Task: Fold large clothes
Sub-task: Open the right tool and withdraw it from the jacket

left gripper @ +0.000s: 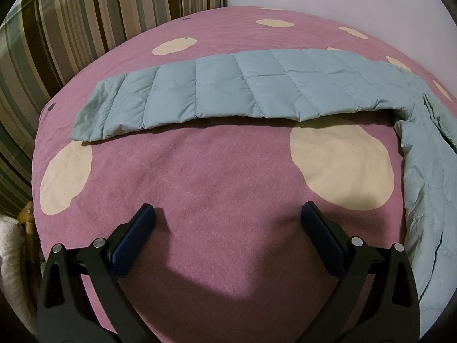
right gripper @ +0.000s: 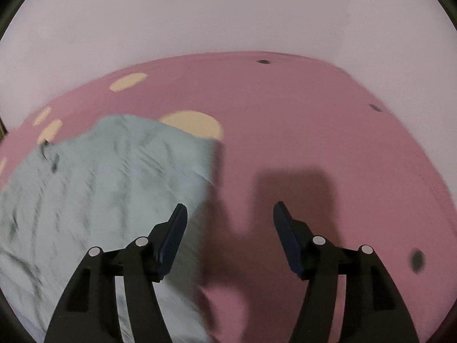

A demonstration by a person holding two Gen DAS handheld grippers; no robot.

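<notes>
Your left gripper [left gripper: 228, 214] sits at the bottom of its frame with its jaws spread wide and nothing between them, hanging over bare pink bedcover [left gripper: 217, 171] well short of the garment. Your right gripper [right gripper: 230, 214] is likewise spread apart and empty at the bottom of its frame; its left finger [right gripper: 171, 243] overlaps the edge of the cloth in the picture, but that view is blurred, so you cannot tell whether it touches. Further out, the pale blue quilted jacket [left gripper: 242, 85] lies on the bedcover: in the left view one sleeve [left gripper: 160, 97] stretches flat across the middle of the frame, from centre left to upper right, where it joins the body that runs down the right edge. In the right view the jacket body [right gripper: 100, 200] fills the lower left, lying fairly flat, with its far edge beside a cream spot [right gripper: 194, 125] in the cover. A striped cushion [left gripper: 71, 28] stands in the upper left of the left view, clear of the jacket. Judging from this, the folding has hardly begun: the jacket looks spread out and the sleeve is still extended, with no fold visible. You likely still have to bring the sleeve in over the body, then fold the body itself.
</notes>
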